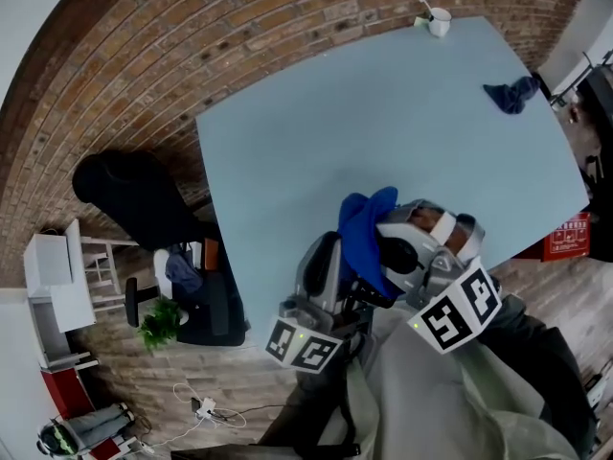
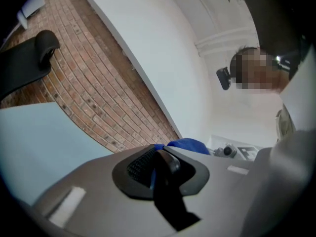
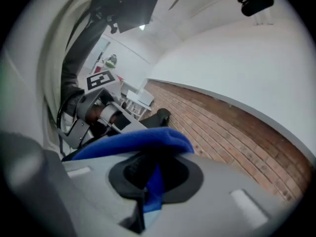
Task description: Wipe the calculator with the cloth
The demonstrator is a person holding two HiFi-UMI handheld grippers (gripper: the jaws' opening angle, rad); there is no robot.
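Observation:
A bright blue cloth (image 1: 367, 230) hangs between my two grippers, above the near edge of the light blue table (image 1: 383, 132). My left gripper (image 1: 337, 249) is shut on one edge of it; a thin blue strip shows between its pads (image 2: 157, 158), and the rest of the cloth (image 2: 186, 144) bunches just beyond. My right gripper (image 1: 388, 252) is shut on the cloth too, with a fold (image 3: 143, 141) draped over its jaws and a strip pinched between them (image 3: 151, 177). No calculator shows in any view.
A dark blue rag (image 1: 512, 94) lies near the table's far right edge. A white cup (image 1: 439, 20) with a spoon stands at the far corner. Left of the table are a black office chair (image 1: 144, 199), a small plant (image 1: 163, 320) and brick floor.

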